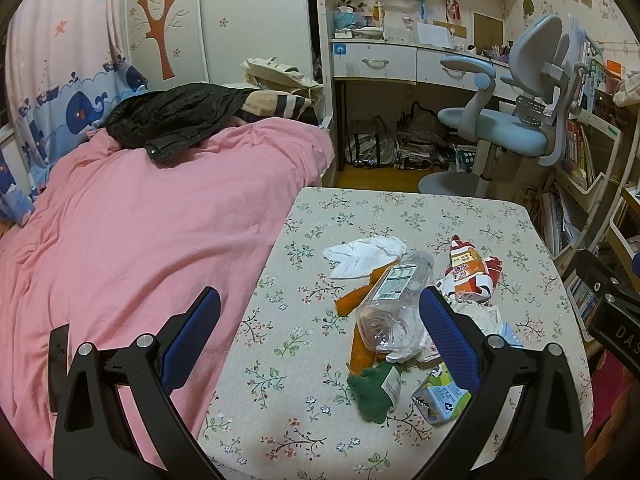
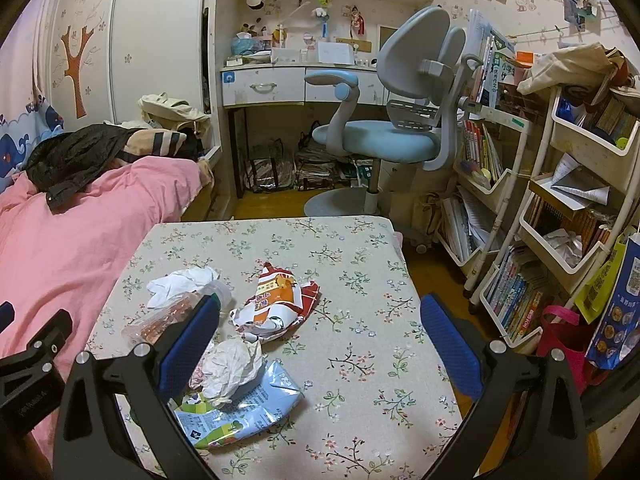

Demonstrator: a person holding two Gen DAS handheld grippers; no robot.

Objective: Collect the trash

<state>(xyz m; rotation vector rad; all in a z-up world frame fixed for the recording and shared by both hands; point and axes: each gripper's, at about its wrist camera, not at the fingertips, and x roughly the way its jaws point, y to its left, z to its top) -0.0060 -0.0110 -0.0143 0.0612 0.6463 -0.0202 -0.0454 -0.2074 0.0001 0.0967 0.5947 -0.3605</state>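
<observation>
The floral table (image 2: 360, 280) bears all the trash. At its middle lies a clear plastic bottle (image 1: 394, 300) with a green-and-white label, print unreadable; beside it a red-orange snack wrapper (image 2: 280, 300) with Chinese characters, a crushed carton (image 2: 240, 412) and crumpled tissue (image 2: 228, 364). Left gripper (image 1: 320, 336) and right gripper (image 2: 320, 336) both gape wide, holding nothing.

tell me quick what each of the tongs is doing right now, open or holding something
Left tongs: open, holding nothing, above the plastic bottle.
Right tongs: open, holding nothing, above the snack wrapper.
</observation>
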